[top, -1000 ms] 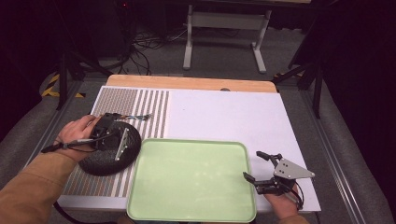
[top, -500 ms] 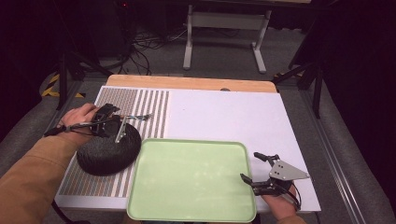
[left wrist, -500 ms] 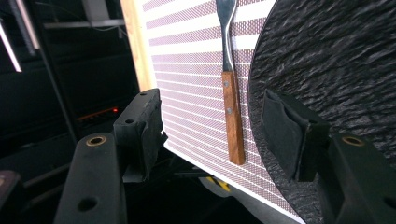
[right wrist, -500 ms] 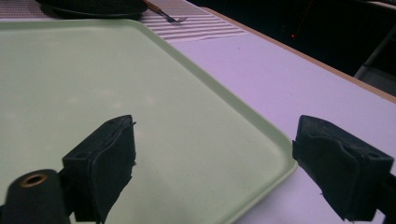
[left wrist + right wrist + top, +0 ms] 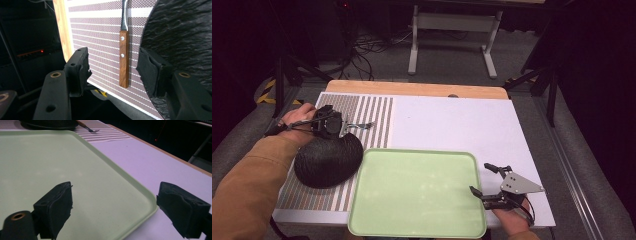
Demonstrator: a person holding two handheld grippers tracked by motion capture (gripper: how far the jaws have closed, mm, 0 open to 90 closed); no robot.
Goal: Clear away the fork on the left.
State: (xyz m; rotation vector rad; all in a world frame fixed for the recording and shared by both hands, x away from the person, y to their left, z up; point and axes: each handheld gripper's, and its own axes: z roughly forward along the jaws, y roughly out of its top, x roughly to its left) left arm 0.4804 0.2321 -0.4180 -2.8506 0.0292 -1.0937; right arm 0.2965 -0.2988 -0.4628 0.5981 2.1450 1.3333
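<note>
A fork with a wooden handle (image 5: 124, 60) lies on the striped mat (image 5: 377, 107), its tines (image 5: 364, 125) pointing right. My left gripper (image 5: 339, 127) is open, its jaws standing either side of the handle without touching it. A black dome-shaped object (image 5: 328, 159) sits on the mat just in front of the fork and borders it in the left gripper view (image 5: 185, 32). A pale green tray (image 5: 417, 192) lies at the table's front. My right gripper (image 5: 484, 180) is open, astride the tray's right rim (image 5: 140, 187), with nothing held.
The white tabletop (image 5: 462, 125) stretches behind and to the right of the tray, with a wooden strip (image 5: 412, 89) along its far edge. Dark floor, cables and a metal stand (image 5: 452, 30) lie beyond the table.
My left gripper has moved away from the black dome toward the far side of the mat and now straddles the fork's handle. The right gripper has stayed at the tray's right rim.
</note>
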